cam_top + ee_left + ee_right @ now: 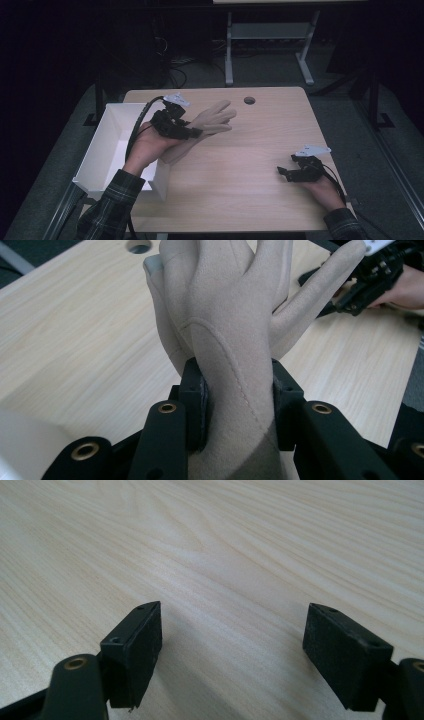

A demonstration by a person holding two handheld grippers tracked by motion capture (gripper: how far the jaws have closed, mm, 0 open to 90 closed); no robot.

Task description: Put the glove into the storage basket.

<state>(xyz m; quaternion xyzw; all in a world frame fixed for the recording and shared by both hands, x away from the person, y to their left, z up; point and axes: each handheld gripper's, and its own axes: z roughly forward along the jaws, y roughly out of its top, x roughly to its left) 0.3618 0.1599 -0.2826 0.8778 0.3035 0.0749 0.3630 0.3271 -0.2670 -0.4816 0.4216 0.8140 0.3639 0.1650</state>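
White open box [107, 150] at table's left edge, partly overhanging it; inside bare where visible. Left gripper [192, 132] just right of box's far end, jaws clamped on wrist of beige glove [212, 120]. Glove: soft suede-like fabric, curved seam lines on back, fingers spread and pointing far-right, cuff trailing toward box, held above wooden table [240, 175]. Round hole [249, 100] in tabletop near far edge. Right gripper [282, 171] low over near-right tabletop, jaws wide apart, nothing between them.
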